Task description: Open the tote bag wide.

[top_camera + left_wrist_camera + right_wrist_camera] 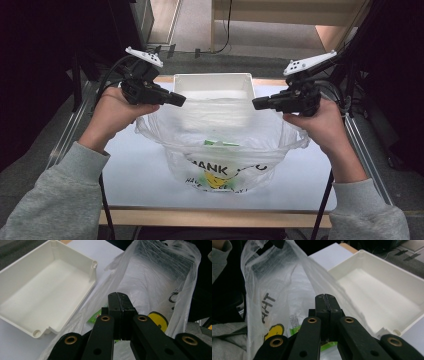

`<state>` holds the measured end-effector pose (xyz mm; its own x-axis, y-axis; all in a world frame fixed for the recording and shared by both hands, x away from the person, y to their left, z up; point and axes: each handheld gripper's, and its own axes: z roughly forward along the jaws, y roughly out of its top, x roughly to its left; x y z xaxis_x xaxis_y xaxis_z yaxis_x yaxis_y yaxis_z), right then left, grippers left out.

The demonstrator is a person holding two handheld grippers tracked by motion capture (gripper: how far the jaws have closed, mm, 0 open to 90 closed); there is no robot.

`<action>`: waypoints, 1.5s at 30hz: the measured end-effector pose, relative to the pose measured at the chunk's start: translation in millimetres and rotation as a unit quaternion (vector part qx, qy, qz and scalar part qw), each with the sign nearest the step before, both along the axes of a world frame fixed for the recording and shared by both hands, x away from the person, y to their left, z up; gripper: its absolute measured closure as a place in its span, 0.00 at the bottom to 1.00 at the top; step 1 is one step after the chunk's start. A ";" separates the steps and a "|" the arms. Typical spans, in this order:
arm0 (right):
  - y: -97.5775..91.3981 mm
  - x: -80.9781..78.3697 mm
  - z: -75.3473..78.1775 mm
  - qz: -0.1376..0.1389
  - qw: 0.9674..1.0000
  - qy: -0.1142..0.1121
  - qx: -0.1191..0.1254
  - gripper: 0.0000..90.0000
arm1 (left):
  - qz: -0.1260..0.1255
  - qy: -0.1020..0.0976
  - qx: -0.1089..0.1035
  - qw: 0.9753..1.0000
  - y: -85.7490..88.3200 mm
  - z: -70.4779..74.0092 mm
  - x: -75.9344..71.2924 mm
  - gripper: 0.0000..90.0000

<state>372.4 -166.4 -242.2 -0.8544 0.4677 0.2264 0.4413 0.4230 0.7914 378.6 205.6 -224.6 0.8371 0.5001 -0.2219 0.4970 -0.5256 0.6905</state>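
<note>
Here the bag [220, 150] stands open at the middle of the desk [140, 170], toward its near edge, its mouth stretched wide between the two claws. The left claw [181, 99] has its jaws pressed together at the bag's left rim, and in the left gripper view the film [150, 277] runs up right beside the jaws, so it looks pinched there, though the exact bite is hard to make out. The right claw [256, 103] is likewise pressed together at the right rim, with the film [294, 272] rising beside it. Inside the bag lies a green packet [220, 143], and a yellow print [218, 179] marks its front. A white tray [212, 80] sits behind the bag at the far edge of the desk, with nothing in it. By my judgement the opening is done: the mouth is spread and held. What is left looks like getting the packet out toward the tray, or lifting the bag away.
</note>
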 end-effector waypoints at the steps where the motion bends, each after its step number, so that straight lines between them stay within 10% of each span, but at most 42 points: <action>1: 0.4 -0.7 -4.4 -0.001 1.000 0.003 -0.004 1.00 | 0.001 0.002 0.001 1.000 -0.1 -2.6 -0.1 1.00; 38: -1.3 -8.7 -89.5 -0.019 0.998 0.047 -0.022 1.00 | 0.016 0.052 0.014 0.998 2.0 -101.3 -1.9 1.00; 45: -2.1 -9.9 -102.1 -0.027 0.998 0.052 -0.018 1.00 | 0.021 0.036 0.015 0.999 0.4 -113.5 -6.4 1.00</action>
<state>362.5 -168.5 -344.2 -0.8003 0.5226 0.2940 0.5431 0.4240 0.7247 372.2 206.0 -338.0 0.7977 0.5419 -0.2647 0.5666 -0.5231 0.6367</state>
